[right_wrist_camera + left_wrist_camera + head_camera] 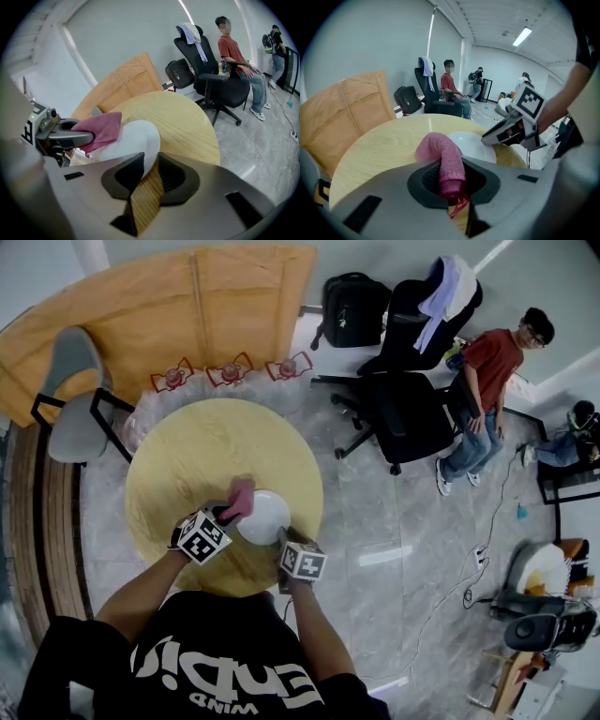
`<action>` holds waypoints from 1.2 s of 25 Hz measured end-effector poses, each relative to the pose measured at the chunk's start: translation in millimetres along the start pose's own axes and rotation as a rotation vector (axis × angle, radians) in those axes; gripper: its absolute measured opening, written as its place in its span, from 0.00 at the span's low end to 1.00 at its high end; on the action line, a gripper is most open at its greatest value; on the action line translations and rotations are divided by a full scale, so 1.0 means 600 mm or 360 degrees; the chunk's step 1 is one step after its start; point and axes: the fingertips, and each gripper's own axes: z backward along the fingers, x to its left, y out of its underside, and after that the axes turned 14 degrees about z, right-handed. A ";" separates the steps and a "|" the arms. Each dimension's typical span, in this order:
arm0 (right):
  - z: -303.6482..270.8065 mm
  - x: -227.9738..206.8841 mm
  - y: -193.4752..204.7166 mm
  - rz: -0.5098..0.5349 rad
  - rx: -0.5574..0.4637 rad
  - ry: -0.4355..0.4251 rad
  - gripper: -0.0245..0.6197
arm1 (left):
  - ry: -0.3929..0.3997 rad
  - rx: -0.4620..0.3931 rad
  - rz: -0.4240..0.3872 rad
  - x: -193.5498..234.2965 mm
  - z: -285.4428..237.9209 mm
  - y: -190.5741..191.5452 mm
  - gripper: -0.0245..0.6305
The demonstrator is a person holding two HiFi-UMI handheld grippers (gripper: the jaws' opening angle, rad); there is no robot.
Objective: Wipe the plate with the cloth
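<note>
One white plate (264,517) has its near rim pinched between the right gripper's (151,171) closed jaws. It looks stiff, smooth, probably slippery and breakable, so a hold on the rim suits it. Just to that gripper's left, the left gripper (452,180) clamps a soft, limp pink cloth (445,161) whose free end reaches the plate's edge. Underneath is the round wooden table (187,456). Only the right gripper's own jaws crowd the wiping path.

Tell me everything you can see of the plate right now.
The plate is plain white, round and shallow, glossy like ceramic, and looks empty. It lies on the round wooden table, near the person's edge. The right gripper pinches its near rim between its fingers. The pink cloth in the left gripper overlaps its left edge in the head view; actual contact is unclear.
</note>
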 end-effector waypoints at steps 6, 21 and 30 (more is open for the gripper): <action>-0.002 0.001 -0.001 0.0018 0.0012 -0.0014 0.21 | 0.0009 0.0121 -0.0021 -0.014 -0.044 0.017 0.12; -0.002 -0.001 -0.001 0.0049 0.0001 -0.0056 0.20 | 0.0022 0.0261 0.0127 -0.030 -0.094 0.012 0.12; -0.003 0.000 -0.003 0.0023 -0.0024 -0.0070 0.20 | 0.0118 0.0280 0.0213 -0.057 -0.112 -0.002 0.12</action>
